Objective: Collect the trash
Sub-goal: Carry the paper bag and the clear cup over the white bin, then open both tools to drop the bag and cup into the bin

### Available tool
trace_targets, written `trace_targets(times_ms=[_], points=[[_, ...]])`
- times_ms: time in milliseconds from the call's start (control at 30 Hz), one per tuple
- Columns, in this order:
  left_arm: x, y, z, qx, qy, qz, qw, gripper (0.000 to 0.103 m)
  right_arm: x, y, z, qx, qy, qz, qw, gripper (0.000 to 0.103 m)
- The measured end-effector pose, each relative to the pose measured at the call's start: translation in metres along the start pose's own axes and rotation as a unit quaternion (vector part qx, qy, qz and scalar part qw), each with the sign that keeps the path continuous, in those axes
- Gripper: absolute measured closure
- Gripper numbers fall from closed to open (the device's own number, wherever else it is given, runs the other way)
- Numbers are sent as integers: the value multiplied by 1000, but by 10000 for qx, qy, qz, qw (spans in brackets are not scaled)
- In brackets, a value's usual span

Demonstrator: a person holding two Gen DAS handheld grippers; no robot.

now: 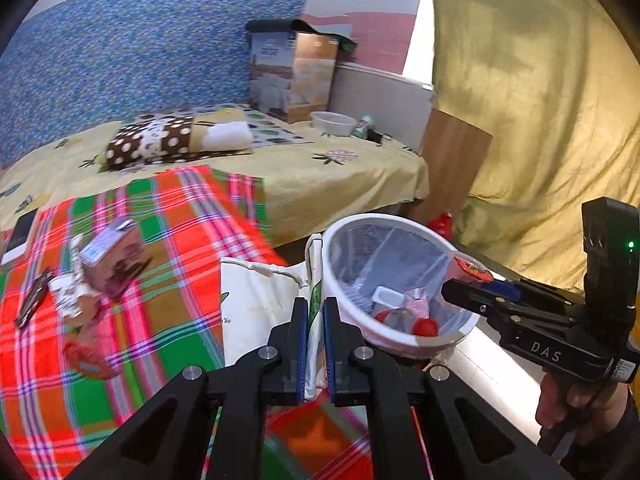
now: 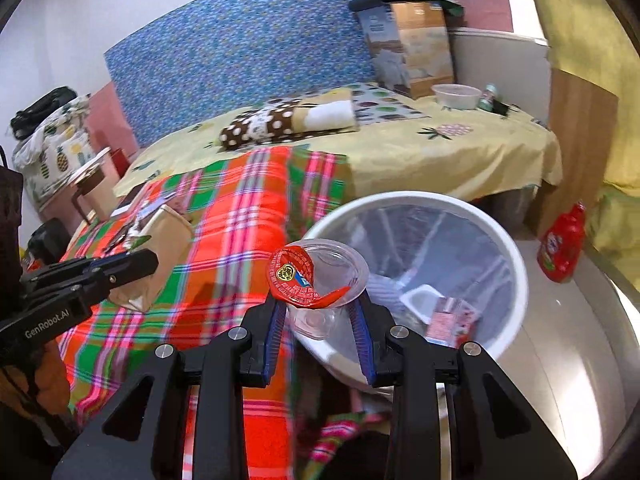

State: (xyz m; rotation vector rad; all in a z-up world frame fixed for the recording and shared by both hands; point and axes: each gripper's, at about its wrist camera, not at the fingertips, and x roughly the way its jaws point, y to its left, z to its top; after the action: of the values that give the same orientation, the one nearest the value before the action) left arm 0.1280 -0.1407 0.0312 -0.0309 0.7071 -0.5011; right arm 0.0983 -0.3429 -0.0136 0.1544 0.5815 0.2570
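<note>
My right gripper [image 2: 320,312] is shut on a clear plastic cup [image 2: 332,280] with a peeled red foil lid [image 2: 296,278], held at the near rim of the white trash bin [image 2: 516,264]. The bin holds several pieces of trash [image 2: 448,316]. In the left wrist view the right gripper [image 1: 460,284] holds the cup [image 1: 472,268] over the bin's [image 1: 344,240] right rim. My left gripper [image 1: 316,312] is shut with a white bag's edge [image 1: 260,300] between its fingers. A small carton and crumpled wrappers [image 1: 100,268] and a red wrapper [image 1: 88,360] lie on the plaid blanket [image 1: 168,320].
A bed with a yellow sheet [image 2: 440,156] carries a folded dotted cloth [image 2: 280,120], a box [image 2: 412,48], a white bowl [image 2: 456,96] and a small bottle [image 2: 489,96]. A red bottle [image 2: 564,244] stands on the floor by a yellow curtain [image 1: 540,100].
</note>
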Motion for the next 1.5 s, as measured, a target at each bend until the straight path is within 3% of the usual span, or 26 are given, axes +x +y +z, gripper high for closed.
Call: trace_targets(times_ms=[500,900,1300,1433,1500], points=[[60,-50,17,386,232,-517,9976,96,2,-45,-9,367,214,-431,9982,69],[105,-64,19,410,543,-878,9938,95,17,-63,-14,438,608,-628,9952,69],[114,-71,22,460,485,-1062,9921,93,19,-66,-15,416,702,-748,9939,67],[110,-65,23,382,436,-1054,9927,93,18,-64,-13,374,669,-718,9945,56],[105,-63,24,336,402,-1031,9933,93,17,-63,-13,353,644,-694,9949,56]])
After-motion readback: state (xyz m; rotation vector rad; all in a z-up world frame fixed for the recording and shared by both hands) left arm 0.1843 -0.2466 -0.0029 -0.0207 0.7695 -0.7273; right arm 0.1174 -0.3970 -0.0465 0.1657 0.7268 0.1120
